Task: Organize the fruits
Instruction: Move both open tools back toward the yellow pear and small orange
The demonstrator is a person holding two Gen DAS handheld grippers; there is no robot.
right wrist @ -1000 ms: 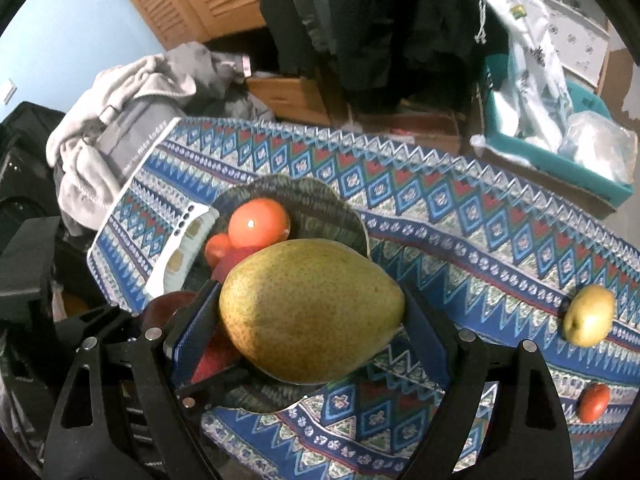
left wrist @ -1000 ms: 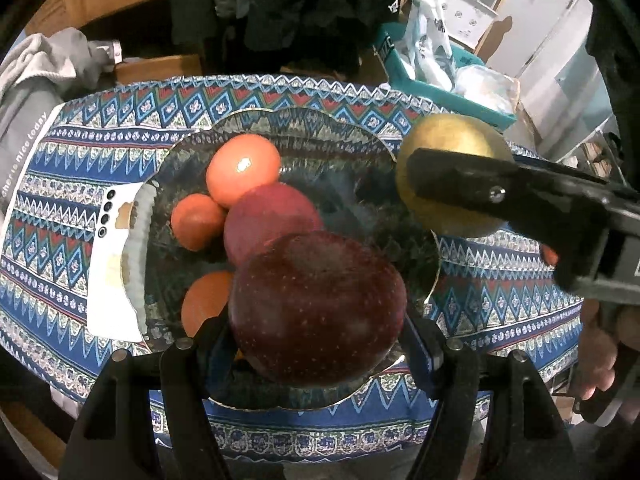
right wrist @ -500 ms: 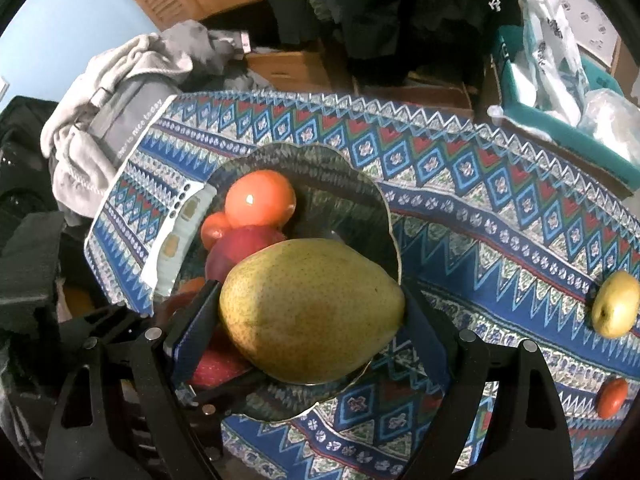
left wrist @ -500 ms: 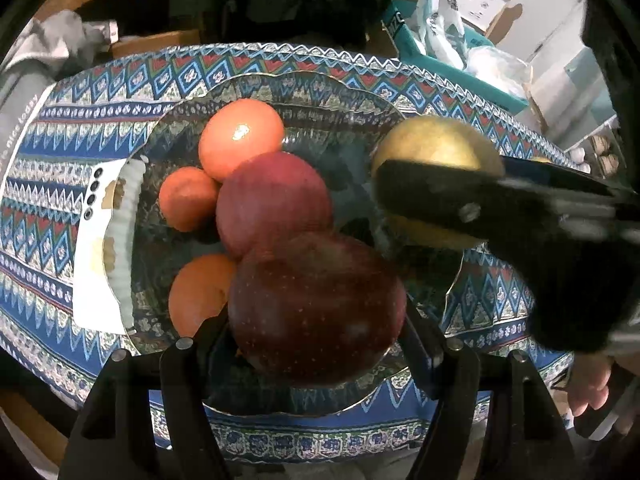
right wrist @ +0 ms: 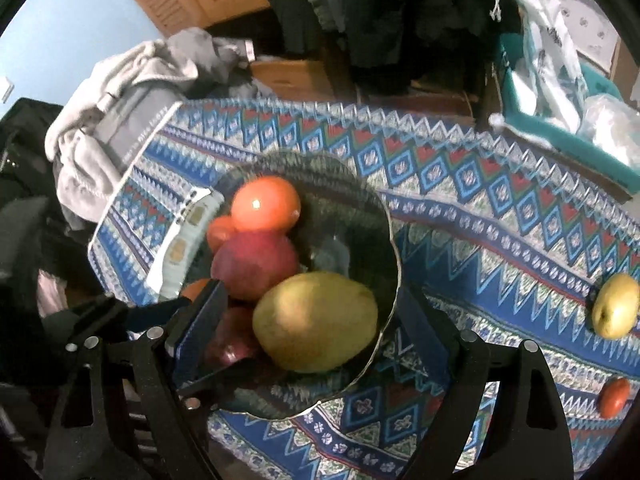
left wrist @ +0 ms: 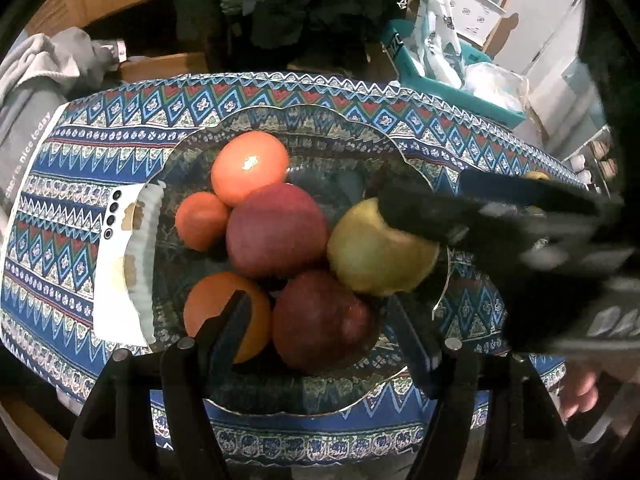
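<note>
Now both your tongs stand open: left tongs (left wrist: 320, 304), just narrowing, straddle the apple (left wrist: 324, 316); right tongs (right wrist: 312, 292) straddle the pear (right wrist: 316, 320) by the bowl (right wrist: 395, 264) rim; far side free.

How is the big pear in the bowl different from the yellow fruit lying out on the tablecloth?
The pear lies in the bowl, against a red apple; the yellow fruit lies out on the tablecloth, touching no other fruit. The pear is a duller, greenish-brown yellow; the yellow fruit is brighter. Both are yellowish and smooth-skinned.
</note>
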